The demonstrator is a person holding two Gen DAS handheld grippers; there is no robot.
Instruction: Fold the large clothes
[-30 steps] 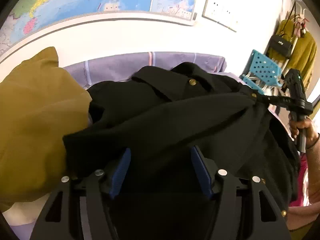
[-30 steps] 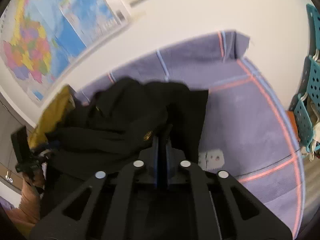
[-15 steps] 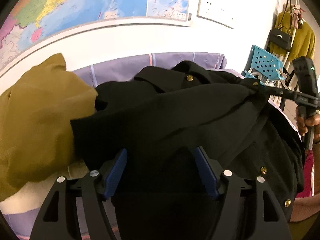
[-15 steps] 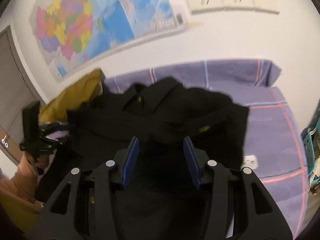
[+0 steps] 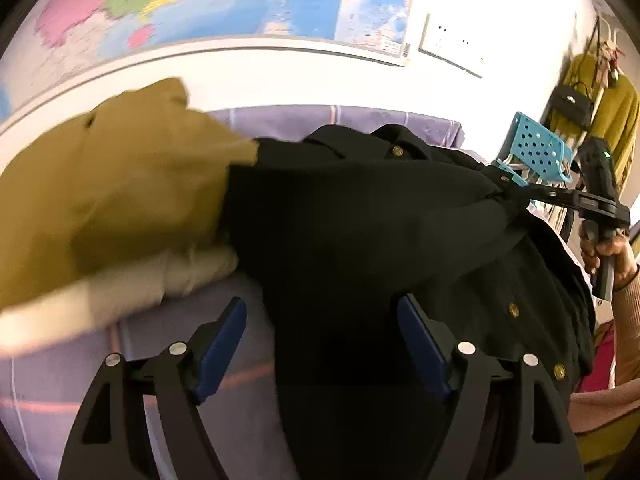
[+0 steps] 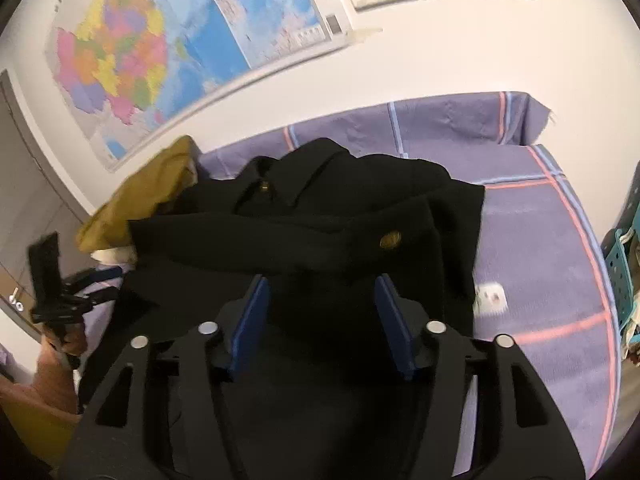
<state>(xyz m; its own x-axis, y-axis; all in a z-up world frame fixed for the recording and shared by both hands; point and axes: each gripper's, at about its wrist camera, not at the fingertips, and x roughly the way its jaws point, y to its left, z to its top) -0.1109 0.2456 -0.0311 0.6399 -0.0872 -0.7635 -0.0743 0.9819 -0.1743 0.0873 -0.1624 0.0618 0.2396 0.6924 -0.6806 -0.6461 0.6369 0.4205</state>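
Observation:
A black coat with brass buttons lies part-folded on the purple-sheeted bed, collar toward the wall. My left gripper hovers over its near left edge, jaws opening; the cloth lies under the blue pads, not pinched. In the right wrist view the coat has a sleeve laid across its front. My right gripper is above it, jaws opening, with fabric below and untouched by the pads. From the left wrist view, the right gripper sits at the coat's far right edge.
A mustard garment on a cream one lies left of the coat. A blue perforated cart and a rack with a black bag stand to the right. Bare sheet lies right of the coat.
The right jaws went from shut on the coat's fabric to wide apart, and the fabric now rests on the coat. My left gripper slid left, its pads spreading wider.

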